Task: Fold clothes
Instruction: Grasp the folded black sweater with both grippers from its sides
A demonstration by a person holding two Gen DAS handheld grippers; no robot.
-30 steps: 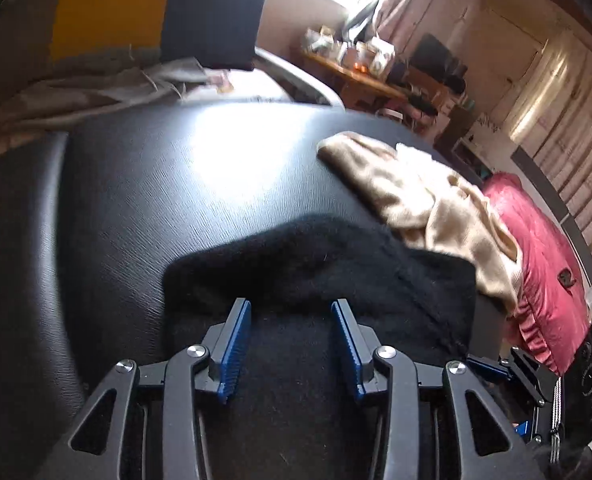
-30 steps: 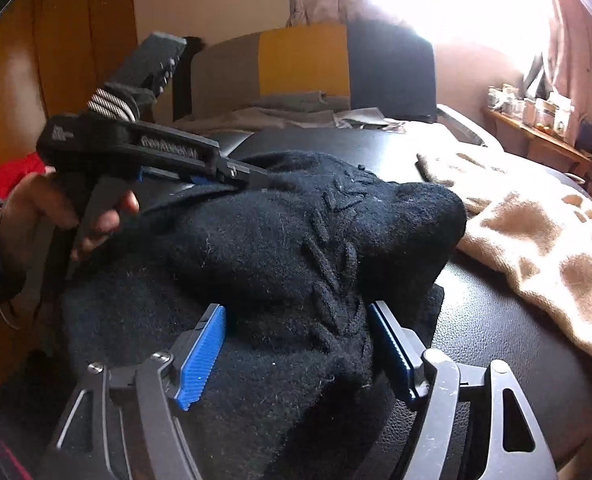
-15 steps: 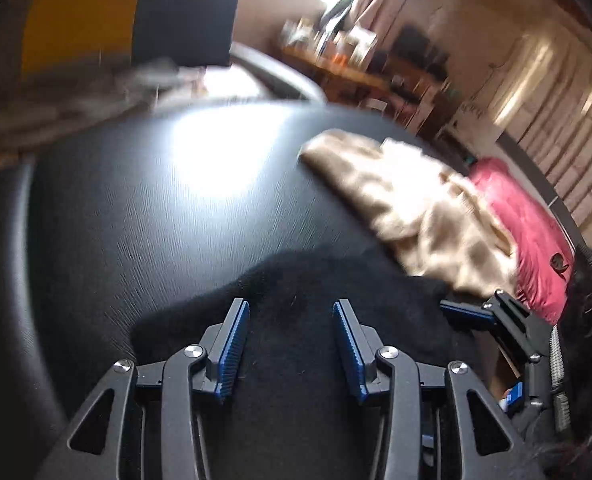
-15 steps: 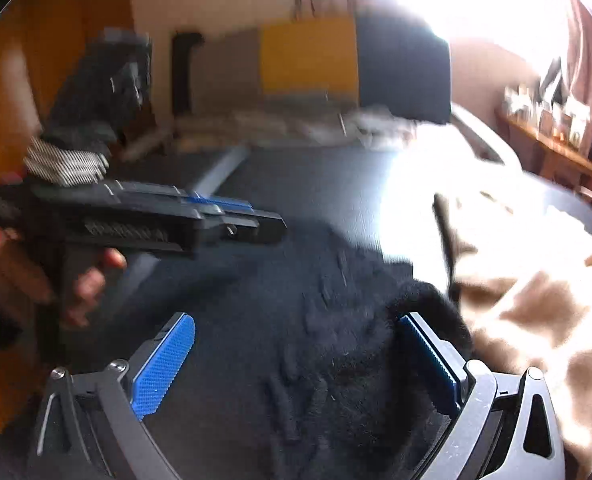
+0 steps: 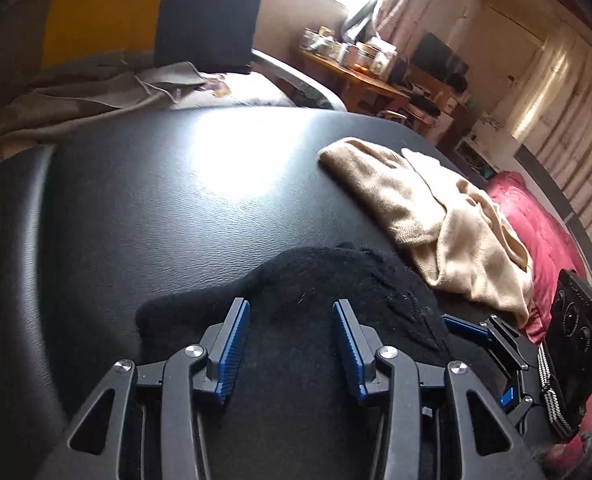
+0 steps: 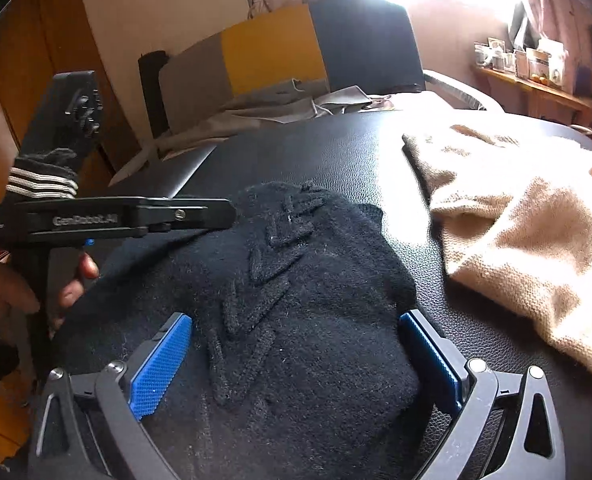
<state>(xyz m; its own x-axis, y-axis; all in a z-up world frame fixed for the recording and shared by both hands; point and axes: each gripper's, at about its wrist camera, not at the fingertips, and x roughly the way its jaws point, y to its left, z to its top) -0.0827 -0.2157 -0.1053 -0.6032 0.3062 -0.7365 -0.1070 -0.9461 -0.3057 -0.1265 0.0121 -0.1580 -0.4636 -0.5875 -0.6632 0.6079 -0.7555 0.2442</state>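
Observation:
A black knitted garment with raised stitched stripes lies folded on the black padded tabletop. My right gripper stands wide open astride its near end, blue pads apart from the cloth on the left and close to its edge on the right. My left gripper hovers half open over the same garment, nothing pinched between its pads. In the right wrist view the left gripper shows side-on over the garment's left edge, held by a person's hand. The right gripper is at the garment's right.
A beige knitted garment lies crumpled to the right of the black one. Red cloth hangs past the table's right edge. Behind the table stands a yellow and dark chair with grey fabric on it.
My right jaws have spread wide and the black garment, bunched up high before, now lies lower and flatter between them. The left gripper has shifted a little over the garment.

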